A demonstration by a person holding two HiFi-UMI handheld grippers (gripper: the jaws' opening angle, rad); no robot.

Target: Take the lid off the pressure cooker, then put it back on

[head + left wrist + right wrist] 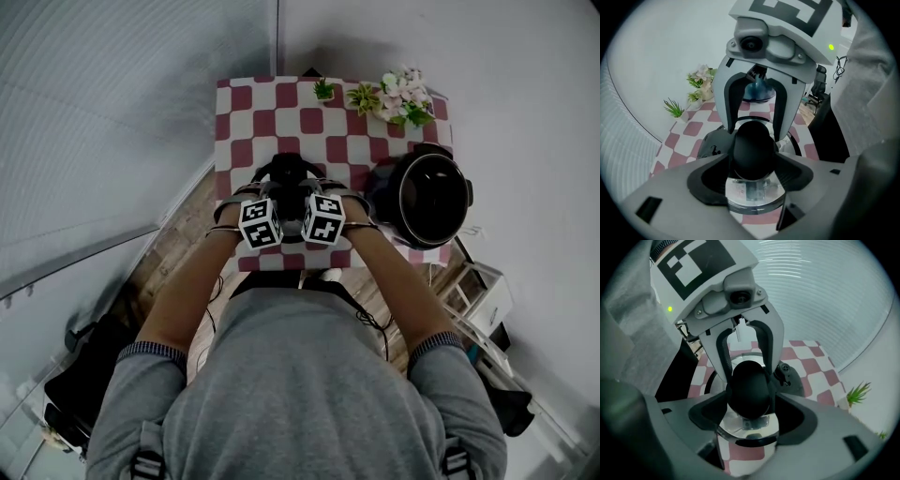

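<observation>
- The pressure cooker [382, 199] stands open on the right side of the checkered table [244, 103]; its inside is dark, and I cannot tell what it holds.
- The lid [286, 173] is off the cooker and to its left, over the near middle of the table, roughly level with its black knob [752, 145] upward.
- Its dark valve side [712, 146] points to the far edge.
- The left gripper [751, 161] and right gripper [749, 401] face each other, the jaws of each clenched on the knob from opposite sides.
- Small potted plants [324, 90] and flowers [405, 97] line the far edge.
</observation>
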